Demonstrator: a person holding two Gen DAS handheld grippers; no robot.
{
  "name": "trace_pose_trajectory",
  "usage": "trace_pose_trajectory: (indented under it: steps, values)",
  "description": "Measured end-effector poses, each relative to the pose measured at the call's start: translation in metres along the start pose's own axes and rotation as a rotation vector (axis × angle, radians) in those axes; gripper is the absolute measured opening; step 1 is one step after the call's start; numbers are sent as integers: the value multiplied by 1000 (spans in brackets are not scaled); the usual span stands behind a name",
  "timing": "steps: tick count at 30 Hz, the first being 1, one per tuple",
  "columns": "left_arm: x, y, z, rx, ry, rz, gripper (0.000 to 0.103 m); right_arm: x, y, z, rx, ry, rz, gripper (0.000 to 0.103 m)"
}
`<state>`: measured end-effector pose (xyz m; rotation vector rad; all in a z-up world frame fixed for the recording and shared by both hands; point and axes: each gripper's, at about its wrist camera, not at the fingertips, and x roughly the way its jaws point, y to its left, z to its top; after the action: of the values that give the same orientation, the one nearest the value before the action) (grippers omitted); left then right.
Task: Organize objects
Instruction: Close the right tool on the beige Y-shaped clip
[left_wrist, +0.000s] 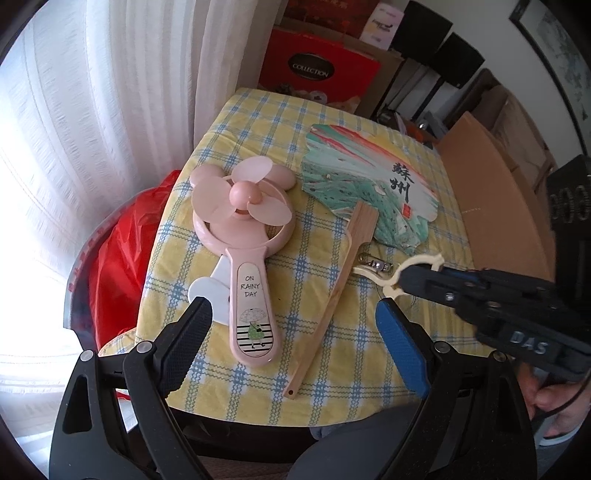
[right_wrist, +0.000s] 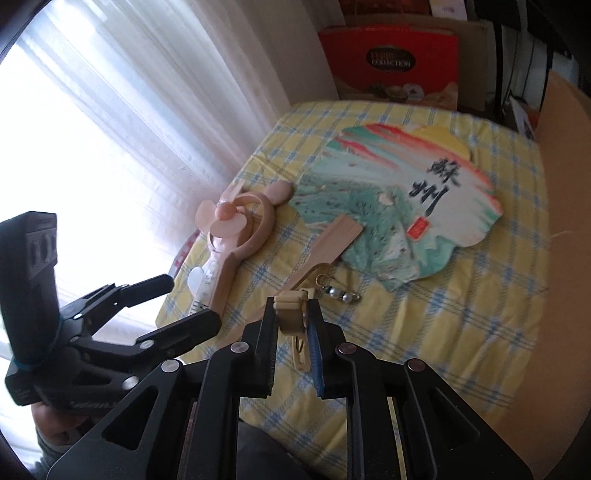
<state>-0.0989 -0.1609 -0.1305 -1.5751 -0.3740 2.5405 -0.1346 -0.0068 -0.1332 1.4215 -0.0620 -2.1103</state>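
Here, right gripper (right_wrist: 291, 332) pinching cream plastic hair claw clip (right_wrist: 290, 314) at lower centre; left gripper (left_wrist: 293, 347) spread above pink handheld fan (left_wrist: 243, 229).

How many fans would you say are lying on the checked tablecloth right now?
2. The pink handheld fan lies on the side of the tablecloth near the curtain; the painted paper fan with a wooden handle lies beside it, toward the cardboard. None seems hidden.

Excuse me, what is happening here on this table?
A person is tidying small things on a checked tablecloth. The right gripper is shut on a cream clip, held just above the cloth. The left gripper is open and empty near the pink hand fan. The painted paper fan lies untouched.
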Motion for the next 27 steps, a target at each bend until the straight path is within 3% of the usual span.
trace_pose_trajectory:
  steps: [6, 10, 20, 23, 25, 27]
  values:
    - [5, 1, -2, -1, 15, 0, 89, 21, -1, -3, 41, 8, 21, 19]
    - [6, -3, -3, 15, 13, -1, 89, 30, -15, 7, 51, -20, 37, 11]
    - [21, -40, 3, 108, 7, -6, 89, -43, -46, 16, 92, -144, 17, 11]
    - [30, -57, 9, 144, 10, -7, 79, -55, -56, 16, 110, -163, 15, 11]
    - [39, -66, 15, 160, 37, -2, 62, -65, -62, 14, 124, -174, 14, 11]
    - [50, -74, 21, 168, 65, 4, 57, -68, -67, 15, 133, -182, 15, 11]
